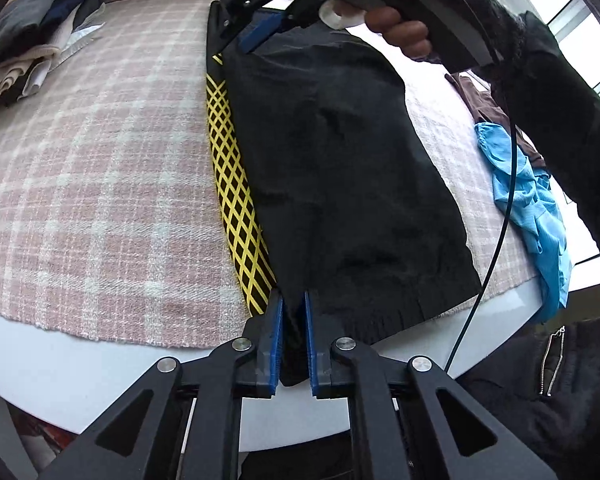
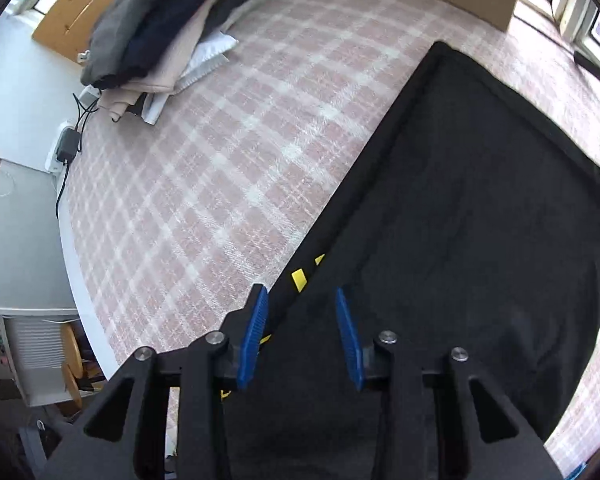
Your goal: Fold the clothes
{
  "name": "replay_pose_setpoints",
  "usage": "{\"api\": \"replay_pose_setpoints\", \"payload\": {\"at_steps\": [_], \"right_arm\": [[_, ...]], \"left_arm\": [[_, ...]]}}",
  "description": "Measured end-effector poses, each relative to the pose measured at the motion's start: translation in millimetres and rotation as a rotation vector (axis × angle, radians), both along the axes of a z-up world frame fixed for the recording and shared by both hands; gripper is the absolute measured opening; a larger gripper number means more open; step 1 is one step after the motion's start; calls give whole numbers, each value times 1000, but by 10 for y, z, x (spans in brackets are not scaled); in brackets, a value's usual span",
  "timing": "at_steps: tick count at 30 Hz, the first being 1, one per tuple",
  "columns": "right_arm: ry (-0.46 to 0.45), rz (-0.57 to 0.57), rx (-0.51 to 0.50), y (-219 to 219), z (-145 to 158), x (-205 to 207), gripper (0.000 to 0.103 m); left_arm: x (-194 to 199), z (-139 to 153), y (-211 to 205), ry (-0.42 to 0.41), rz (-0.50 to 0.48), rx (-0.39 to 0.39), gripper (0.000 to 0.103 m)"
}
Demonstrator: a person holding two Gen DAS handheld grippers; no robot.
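Black shorts with a yellow lattice side stripe lie folded lengthwise on the pink plaid cloth. My left gripper is shut on the shorts' near waistband end at the table's front edge. My right gripper is at the far end of the shorts in the left wrist view. In the right wrist view the right gripper is open, its blue pads straddling the edge of the shorts without pinching it.
A stack of folded clothes sits at the far left, also in the right wrist view. A blue garment and a brown one lie at the right. The pink plaid cloth covers a white table.
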State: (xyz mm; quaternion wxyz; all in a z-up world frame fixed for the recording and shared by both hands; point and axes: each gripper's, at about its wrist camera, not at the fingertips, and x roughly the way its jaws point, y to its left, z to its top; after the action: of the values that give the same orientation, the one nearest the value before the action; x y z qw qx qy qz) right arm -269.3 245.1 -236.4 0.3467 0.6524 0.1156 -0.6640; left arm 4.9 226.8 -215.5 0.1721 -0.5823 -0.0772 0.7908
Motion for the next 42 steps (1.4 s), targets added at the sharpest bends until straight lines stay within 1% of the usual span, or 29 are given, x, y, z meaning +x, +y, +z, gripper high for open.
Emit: {"api": "replay_pose_setpoints", "payload": {"at_steps": [1, 3, 7, 10, 13, 15, 16, 19, 21, 23, 24, 25, 26, 27, 28, 30, 32, 33, 35, 38, 39, 40, 41, 42], "right_arm": [[6, -9, 20, -1, -10, -2, 27], [12, -18, 51, 17, -40, -5, 26], [-27, -29, 58, 14, -96, -43, 26], [-13, -11, 86, -49, -101, -26, 25], [40, -4, 135, -84, -100, -22, 3], [28, -13, 102, -55, -87, -36, 2], [21, -24, 75, -30, -62, -46, 2], [5, -68, -21, 50, 58, -86, 2], [-4, -71, -41, 32, 50, -110, 2], [-15, -77, -41, -12, -36, -134, 2], [-21, -70, -34, -44, -63, -116, 3], [-22, -62, -28, -41, -61, -74, 4], [-24, -59, -30, -22, -39, -38, 8], [-33, -63, -60, 56, 42, -5, 11], [-49, -69, -116, 188, 170, 33, 15], [-70, -92, -233, 506, 446, 102, 16], [-46, -153, -353, 1037, 786, 120, 16], [-24, -197, -383, 1334, 923, 91, 16], [34, -287, -383, 1862, 1095, 29, 16], [78, -374, -337, 2642, 1212, -7, 16], [83, -395, -325, 2817, 1201, -9, 16], [80, -413, -318, 2880, 1134, -3, 16], [76, -418, -322, 2897, 1043, -4, 16], [70, -409, -337, 2858, 922, -13, 16]], "left_arm": [[6, 1, 3, 2, -3, 4, 8], [-11, -8, 18, 1, -4, 9, 8], [-38, -19, 16, 1, -8, 16, 8], [-27, -17, 31, 7, -21, 18, 8], [-33, -14, 72, 14, -33, 18, 8], [-34, 6, 102, 27, -40, 26, 6], [-23, 31, 87, 34, -38, 31, 4], [19, 118, 11, 55, -25, 48, 3], [25, 106, -49, 49, -12, 56, 3], [6, 27, -98, 26, 7, 41, 3], [-14, -14, -121, 8, 17, 35, 6], [-34, -50, -144, -12, 28, 30, 14], [-43, -57, -176, -22, 39, 29, 16], [-35, -29, -216, -24, 43, 33, 18], [-10, 26, -277, -17, 45, 34, 21], [46, 160, -436, -3, 47, 19, 23], [78, 311, -628, 7, 55, -20, 25], [56, 390, -721, 13, 62, -37, 26], [-1, 548, -945, 27, 66, -60, 27], [-344, 714, -923, 81, 7, -79, 27], [-469, 766, -897, 100, -15, -85, 30], [-635, 762, -838, 112, -28, -78, 36], [-820, 730, -763, 121, -38, -65, 37], [-997, 682, -694, 113, -48, -53, 37]]}}
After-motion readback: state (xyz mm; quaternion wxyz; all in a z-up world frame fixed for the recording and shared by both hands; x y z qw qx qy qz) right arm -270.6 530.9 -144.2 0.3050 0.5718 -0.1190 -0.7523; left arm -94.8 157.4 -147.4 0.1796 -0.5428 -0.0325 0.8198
